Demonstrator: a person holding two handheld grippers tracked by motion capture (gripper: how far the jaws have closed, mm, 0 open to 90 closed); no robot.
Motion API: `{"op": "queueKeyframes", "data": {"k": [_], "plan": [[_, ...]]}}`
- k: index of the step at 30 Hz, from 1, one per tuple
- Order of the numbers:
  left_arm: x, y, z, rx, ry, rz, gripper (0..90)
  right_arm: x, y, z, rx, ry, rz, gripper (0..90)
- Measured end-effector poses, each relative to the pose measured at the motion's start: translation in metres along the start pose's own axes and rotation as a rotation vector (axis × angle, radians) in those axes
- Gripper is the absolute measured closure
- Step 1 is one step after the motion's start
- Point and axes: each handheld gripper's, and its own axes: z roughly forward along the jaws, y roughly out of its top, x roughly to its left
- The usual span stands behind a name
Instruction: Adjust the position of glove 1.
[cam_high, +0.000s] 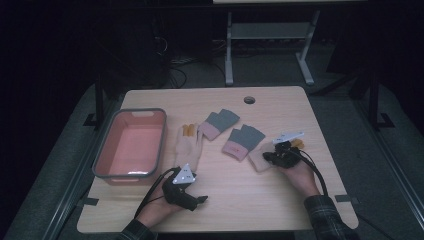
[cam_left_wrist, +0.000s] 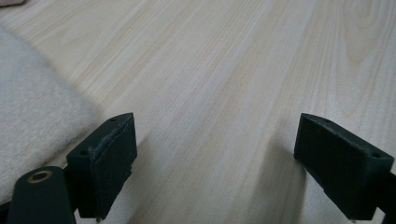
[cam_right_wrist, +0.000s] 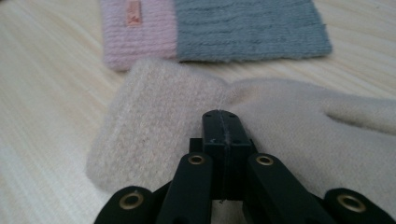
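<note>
Two cream gloves and two pink-and-grey gloves lie on the wooden table (cam_high: 225, 200). One cream glove (cam_high: 189, 145) with orange fingertips lies beside the basin. The other cream glove (cam_high: 257, 161) (cam_right_wrist: 159, 121) lies under my right gripper (cam_high: 268, 156) (cam_right_wrist: 224, 122). That gripper's jaws are shut together above the glove's cuff end, and I see no fabric pinched between them. A pink-and-grey glove (cam_high: 243, 142) (cam_right_wrist: 215, 28) lies just beyond it. My left gripper (cam_high: 197, 197) (cam_left_wrist: 219, 154) is open over bare wood, with the first cream glove's edge (cam_left_wrist: 32, 116) at its left.
A pink basin (cam_high: 131, 145) with a grey rim stands at the table's left side. The second pink-and-grey glove (cam_high: 219, 124) lies mid-table, towards the back. A round cable hole (cam_high: 249, 99) sits near the far edge. Bare wood runs along the front between my hands.
</note>
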Motion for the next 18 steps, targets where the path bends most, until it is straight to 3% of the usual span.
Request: {"op": "queueKeyframes", "data": {"k": [8, 13, 18], "plan": [[0.000, 0.000, 0.000, 0.000, 0.000, 0.000, 12.5, 0.009, -0.006, -0.006, 0.018, 0.044, -0.023, 90.0], [0.000, 0.000, 0.000, 0.000, 0.000, 0.000, 12.5, 0.019, -0.011, -0.010, 0.020, 0.068, -0.065, 90.0], [0.000, 0.000, 0.000, 0.001, 0.000, -0.001, 12.5, 0.031, -0.015, -0.013, 0.032, 0.100, -0.067, 90.0]]}}
